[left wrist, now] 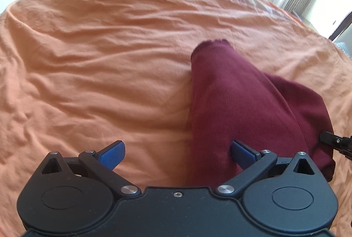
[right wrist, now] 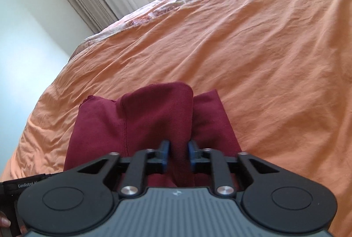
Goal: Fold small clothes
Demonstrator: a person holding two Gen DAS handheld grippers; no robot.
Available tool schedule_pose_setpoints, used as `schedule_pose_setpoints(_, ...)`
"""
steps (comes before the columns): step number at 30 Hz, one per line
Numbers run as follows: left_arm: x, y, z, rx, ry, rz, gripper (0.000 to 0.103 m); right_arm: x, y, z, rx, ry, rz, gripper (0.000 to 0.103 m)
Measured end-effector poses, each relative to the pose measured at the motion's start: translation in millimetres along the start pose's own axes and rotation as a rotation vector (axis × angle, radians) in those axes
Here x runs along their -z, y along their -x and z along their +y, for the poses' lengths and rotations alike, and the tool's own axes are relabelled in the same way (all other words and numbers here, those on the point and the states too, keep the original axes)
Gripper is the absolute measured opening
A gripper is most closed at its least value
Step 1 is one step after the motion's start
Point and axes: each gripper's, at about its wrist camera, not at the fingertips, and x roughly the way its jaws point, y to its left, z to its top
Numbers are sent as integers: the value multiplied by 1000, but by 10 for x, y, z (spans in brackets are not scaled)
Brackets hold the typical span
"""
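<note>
A: On the orange bed [right wrist: 264, 50], where is the garment?

B: The maroon garment [right wrist: 154, 118] bunches between my right gripper [right wrist: 177, 153] jaws; whether they pinch, I cannot tell. My left gripper [left wrist: 176, 151] jaws are spread.

A: Next?

B: Mid-fold, I judge; lay it flat.
</note>
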Motion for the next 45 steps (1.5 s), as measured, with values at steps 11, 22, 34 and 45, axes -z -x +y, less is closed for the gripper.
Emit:
schedule_pose_setpoints(11,-14,-14,23,5,25,35,102,664,513,276,-135,146,51,61)
schedule_pose_setpoints(22,55,63,-112,45,-16,34,102,797,38,462,-89,159,142,6)
schedule_pose_setpoints(34,12,143,-249,63,-82,68,102,832,559,543,-38,404,168,5)
schedule_pose_setpoints(45,214,20,-323,46,-142,138,102,813,592,330,-37,299,150,55)
